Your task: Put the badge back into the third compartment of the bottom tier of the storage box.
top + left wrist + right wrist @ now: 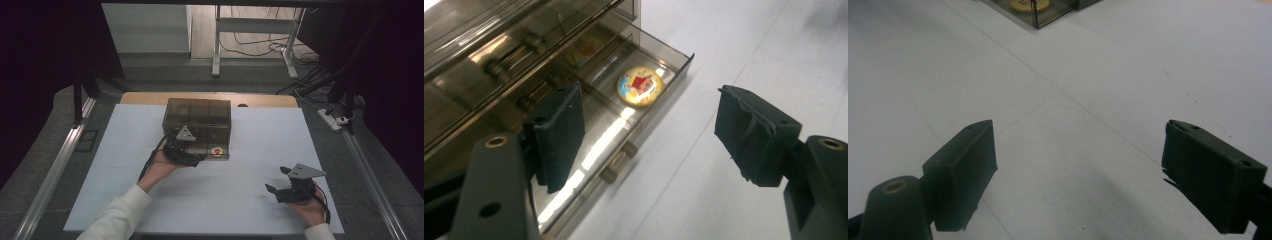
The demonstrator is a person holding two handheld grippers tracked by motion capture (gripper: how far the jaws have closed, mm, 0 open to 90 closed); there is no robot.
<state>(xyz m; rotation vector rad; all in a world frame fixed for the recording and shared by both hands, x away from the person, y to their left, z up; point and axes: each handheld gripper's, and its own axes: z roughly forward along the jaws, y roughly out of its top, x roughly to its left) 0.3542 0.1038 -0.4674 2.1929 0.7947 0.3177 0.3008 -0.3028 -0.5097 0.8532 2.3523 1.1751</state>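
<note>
The left gripper (199, 159) is hovering at the smoky drawer box (198, 120), fingers gaping, empty. A round badge (640, 86) is lying in the pulled-out drawer (644, 112). At four o'clock on the worktop (260, 150), the right gripper (278, 180) is spread wide, holding nothing.

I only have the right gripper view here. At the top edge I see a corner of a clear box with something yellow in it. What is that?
Observer: A round yellow badge with a red picture, lying in the open bottom drawer of a smoky plastic drawer box.
Operator: Where is the left hand-held gripper?
Observer: The left hand-held gripper is at the drawer's front, jaws open, holding nothing.
Operator: Does the drawer have a handle?
Observer: Two small knobs on its front wall.
</note>
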